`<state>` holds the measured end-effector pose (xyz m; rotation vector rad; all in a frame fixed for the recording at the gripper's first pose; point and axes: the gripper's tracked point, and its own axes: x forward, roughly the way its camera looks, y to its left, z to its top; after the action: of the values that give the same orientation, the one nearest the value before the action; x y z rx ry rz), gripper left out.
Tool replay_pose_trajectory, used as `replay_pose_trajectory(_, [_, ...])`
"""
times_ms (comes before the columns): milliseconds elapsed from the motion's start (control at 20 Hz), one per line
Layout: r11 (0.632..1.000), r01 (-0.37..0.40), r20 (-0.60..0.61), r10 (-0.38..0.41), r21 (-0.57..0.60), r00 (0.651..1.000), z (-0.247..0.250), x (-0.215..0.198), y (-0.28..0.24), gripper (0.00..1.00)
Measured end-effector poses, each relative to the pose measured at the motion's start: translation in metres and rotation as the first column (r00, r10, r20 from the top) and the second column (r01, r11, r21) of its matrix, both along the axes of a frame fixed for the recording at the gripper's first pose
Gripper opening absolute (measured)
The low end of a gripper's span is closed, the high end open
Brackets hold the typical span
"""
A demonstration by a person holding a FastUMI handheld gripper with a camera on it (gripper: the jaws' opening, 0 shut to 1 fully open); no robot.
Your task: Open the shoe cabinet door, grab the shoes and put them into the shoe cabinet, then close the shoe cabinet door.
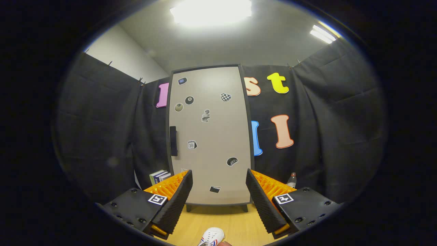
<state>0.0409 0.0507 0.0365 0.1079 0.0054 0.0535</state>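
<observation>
1. Several books [159, 176] stand left of the cabinet.
2. Shoe cabinet [210, 136] beyond the fingers, door shut, handle [173, 140] on its left edge.
3. Gripper [219, 200] fingers spread apart, holding nothing; white shoe [211, 236] on the floor between them.
4. Bottle [291, 180] stands right of the cabinet.

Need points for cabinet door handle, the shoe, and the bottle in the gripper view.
door handle [173, 140], gripper view: middle of the black vertical bar on the shut door's edge.
shoe [211, 236], gripper view: white toe, on the floor between the open jaws.
bottle [291, 180], gripper view: clear body, beside the cabinet.
</observation>
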Motion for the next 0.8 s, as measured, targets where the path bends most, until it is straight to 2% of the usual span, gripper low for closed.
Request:
replay_pose_trajectory(350, [0.998,-0.051,0.06,0.053,-0.045,0.997,0.041,0.064,0.055,0.98])
replay_pose_trajectory(600, [0.992,-0.127,0.047,0.128,-0.025,0.991,0.047,0.113,0.109,0.98])
replay_pose_trajectory(800, [0.99,-0.137,0.072,0.139,-0.025,0.988,0.054,0.149,0.135,0.98])
